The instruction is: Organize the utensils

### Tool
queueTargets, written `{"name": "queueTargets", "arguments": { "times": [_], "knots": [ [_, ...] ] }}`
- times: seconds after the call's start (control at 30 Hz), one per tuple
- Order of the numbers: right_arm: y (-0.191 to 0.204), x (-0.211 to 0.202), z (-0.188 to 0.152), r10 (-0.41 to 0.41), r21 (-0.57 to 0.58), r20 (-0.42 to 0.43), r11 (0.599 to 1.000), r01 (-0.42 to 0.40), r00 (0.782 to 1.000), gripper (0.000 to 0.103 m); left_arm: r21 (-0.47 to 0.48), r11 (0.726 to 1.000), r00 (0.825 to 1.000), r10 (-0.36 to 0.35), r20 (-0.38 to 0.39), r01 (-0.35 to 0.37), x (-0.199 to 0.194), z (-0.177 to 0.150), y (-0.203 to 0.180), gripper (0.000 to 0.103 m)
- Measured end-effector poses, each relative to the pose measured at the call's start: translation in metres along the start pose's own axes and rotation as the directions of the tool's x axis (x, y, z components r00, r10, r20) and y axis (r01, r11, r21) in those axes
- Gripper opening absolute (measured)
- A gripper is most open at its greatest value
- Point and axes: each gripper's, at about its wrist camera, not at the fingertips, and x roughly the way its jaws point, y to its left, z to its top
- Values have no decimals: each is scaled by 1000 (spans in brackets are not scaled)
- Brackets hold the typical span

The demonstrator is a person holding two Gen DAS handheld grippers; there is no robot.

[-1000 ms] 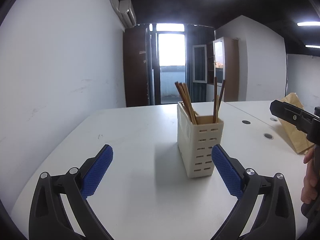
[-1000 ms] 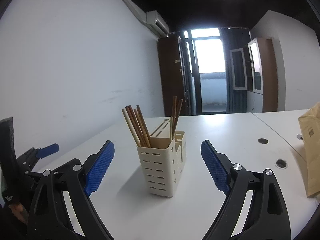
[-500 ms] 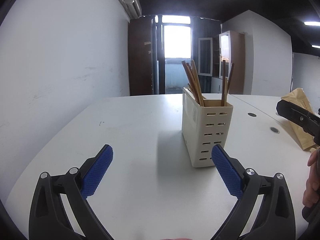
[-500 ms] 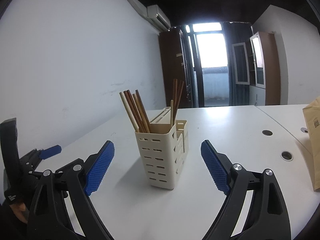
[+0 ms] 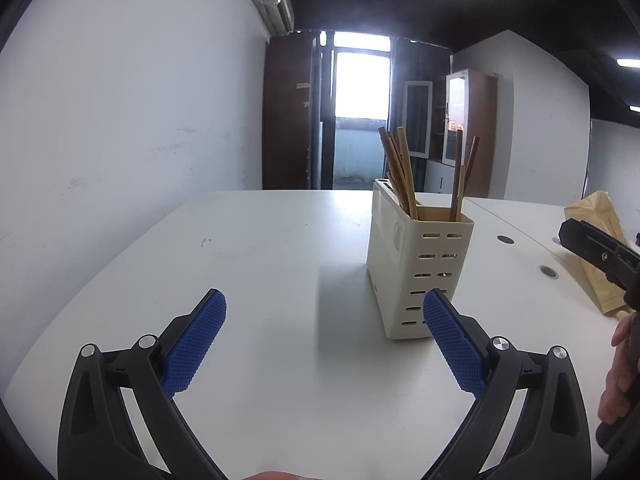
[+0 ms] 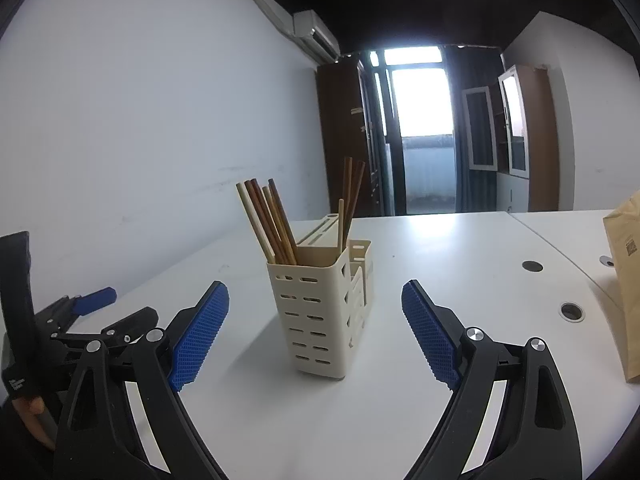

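Both cameras have dropped lower and closer since a second ago, so the utensil holder (image 6: pixel 326 312) now looms larger in each view. Left gripper (image 5: pixel 324 332) wide open, nothing held; its right finger overlaps the holder's lower corner in view, whether touching cannot be told. Right gripper (image 6: pixel 316 328) also wide open and empty, with the holder centred between its fingers, apart from both. Holder stands upright on the white surface (image 5: pixel 260 272), cream, slotted walls, several compartments. Chopsticks (image 6: pixel 270 220) lean in a bundle in the front compartment, and a few more (image 6: pixel 351 200) stand in the one behind. No loose utensils visible on the surface. Brown paper bag (image 6: pixel 626 288) sits well to the right. Judgement: sorting looks finished or nearly so; step in hand is likely a final check or steadying of the holder. To do it well, keep fingers low on the walls, close slowly and squarely, and avoid brushing the leaning sticks, since the tall narrow holder could tip.
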Motion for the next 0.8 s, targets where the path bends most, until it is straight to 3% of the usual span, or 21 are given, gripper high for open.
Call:
{"name": "queueTargets", "arguments": {
  "times": [0.8],
  "knots": [
    [3,5,-3,4,-12,-14,1000,-4,1000,89,48,998,999,-33,-11,33,2,-2,-11,97]
  ]
}}
